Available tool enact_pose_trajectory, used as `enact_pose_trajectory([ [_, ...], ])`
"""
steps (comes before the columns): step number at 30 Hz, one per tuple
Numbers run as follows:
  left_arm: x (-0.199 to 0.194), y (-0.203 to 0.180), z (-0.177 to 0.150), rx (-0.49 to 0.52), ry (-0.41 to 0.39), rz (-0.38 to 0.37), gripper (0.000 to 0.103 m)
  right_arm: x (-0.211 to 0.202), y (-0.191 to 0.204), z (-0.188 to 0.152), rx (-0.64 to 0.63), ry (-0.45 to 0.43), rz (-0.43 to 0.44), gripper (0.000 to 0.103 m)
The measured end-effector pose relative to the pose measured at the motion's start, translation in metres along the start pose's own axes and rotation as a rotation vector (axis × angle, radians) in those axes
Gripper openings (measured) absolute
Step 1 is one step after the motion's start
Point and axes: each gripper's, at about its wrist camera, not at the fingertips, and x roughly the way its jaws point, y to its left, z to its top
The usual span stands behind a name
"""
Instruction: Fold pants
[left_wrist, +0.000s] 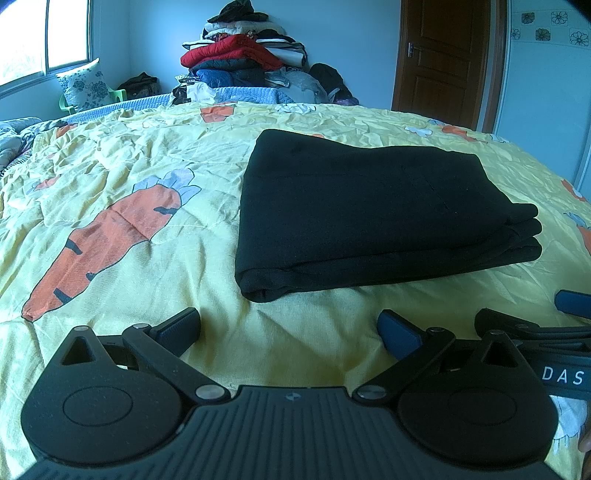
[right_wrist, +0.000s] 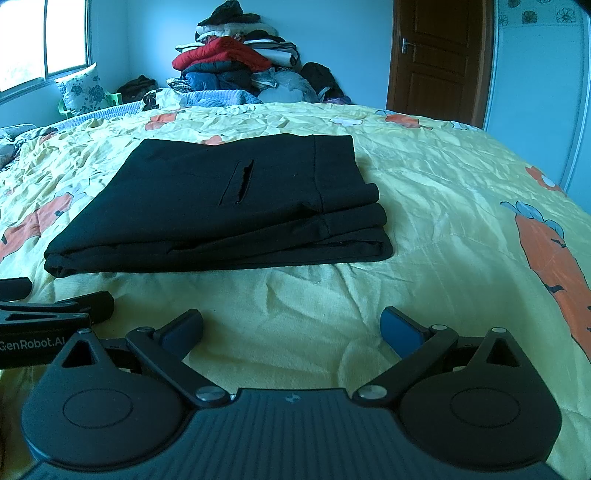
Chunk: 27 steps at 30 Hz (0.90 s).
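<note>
Pants (left_wrist: 369, 206): black, folded into a flat stack of layers, lying on the bed toward its middle; slit pocket showing on top in the right wrist view.
Left tongs (left_wrist: 290, 328): spread wide, empty, just short of the pants' near edge, not touching.
Right tongs (right_wrist: 291, 328): spread wide, empty, beside the left pair.
Bed (left_wrist: 122, 177): yellow cover with carrot print, wrinkled.
Far edge of bed: pile of clothes (left_wrist: 240, 51) against the wall.

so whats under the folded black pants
The black pants lie in a stack of folded layers directly on the yellow carrot-print quilt. The quilt shows all around them; the patch beneath is covered, so anything between cannot be seen. Both tools are open, clear of the fabric.
</note>
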Motion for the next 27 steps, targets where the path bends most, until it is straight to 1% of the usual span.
enact_pose_trajectory([
  [4, -0.0004, 0.0000, -0.0003, 0.001, 0.000, -0.001, 0.103, -0.0010, -0.0005, -0.0006, 0.010, -0.003, -0.008, 0.103],
  [6, -0.0005, -0.0001, -0.0002, 0.000, 0.000, 0.000, 0.103, -0.0019, -0.0034, -0.0008, 0.037, -0.007, -0.030, 0.103],
  [8, -0.0007, -0.0001, -0.0004, 0.001, 0.000, 0.000, 0.103, -0.0025, -0.0066, -0.0011, 0.057, -0.010, -0.032, 0.103],
  [12, -0.0015, -0.0001, -0.0019, 0.007, 0.001, -0.007, 0.103, -0.0005, -0.0018, -0.0008, 0.025, -0.001, -0.043, 0.103],
  [27, -0.0021, -0.0004, -0.0026, 0.008, 0.001, -0.009, 0.103, -0.0011, -0.0038, -0.0008, 0.028, -0.001, -0.040, 0.103],
])
